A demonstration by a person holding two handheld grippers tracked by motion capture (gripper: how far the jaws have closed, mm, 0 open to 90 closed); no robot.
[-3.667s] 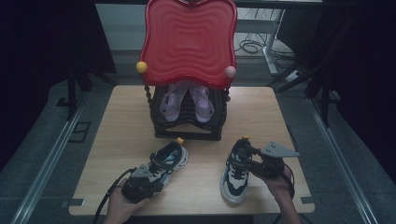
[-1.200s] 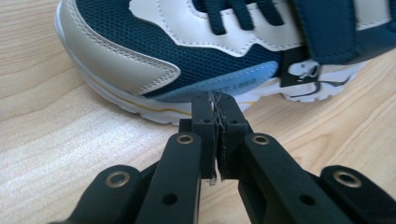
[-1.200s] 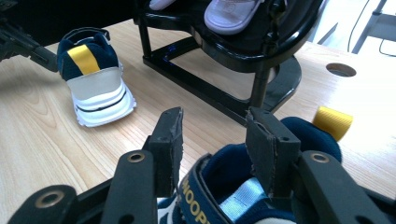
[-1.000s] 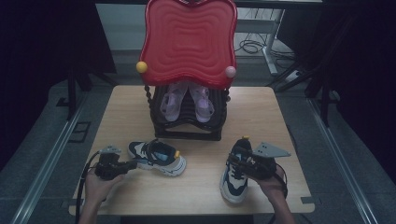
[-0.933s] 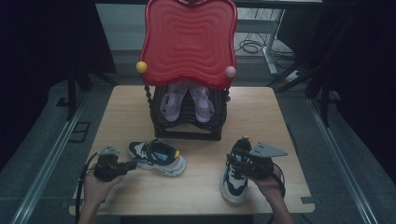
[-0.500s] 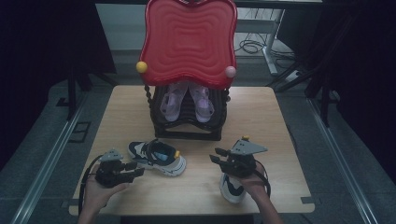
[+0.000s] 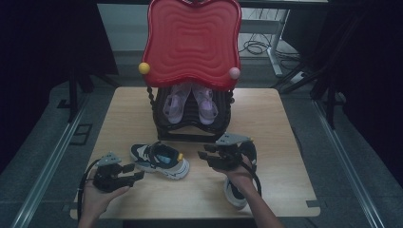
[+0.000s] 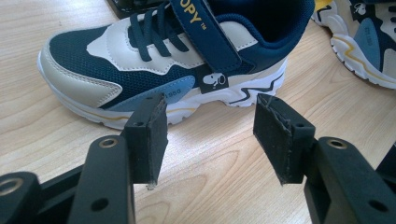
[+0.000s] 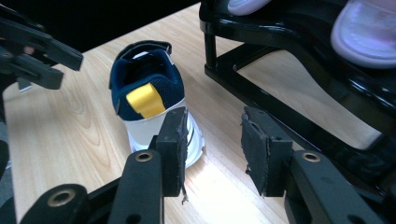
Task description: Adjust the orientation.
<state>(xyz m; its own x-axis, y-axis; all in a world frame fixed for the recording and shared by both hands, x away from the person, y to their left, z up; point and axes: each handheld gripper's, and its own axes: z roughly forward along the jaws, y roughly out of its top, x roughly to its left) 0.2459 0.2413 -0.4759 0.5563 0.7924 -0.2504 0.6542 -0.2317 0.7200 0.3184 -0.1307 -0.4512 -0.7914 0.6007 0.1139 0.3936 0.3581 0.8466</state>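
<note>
The high view is dim and soft, the room around the table nearly black — only the wood and the red panel catch light. Both gripper views are brighter and sharp, with a glare patch on the wood near the shoe — short, faint shadows lie beneath it.

The left sneaker is released: the left gripper jaws have just been opening, nothing between them. The right gripper is shifted off the right sneaker, toward the left sneaker's heel, jaws apart and empty.
</note>
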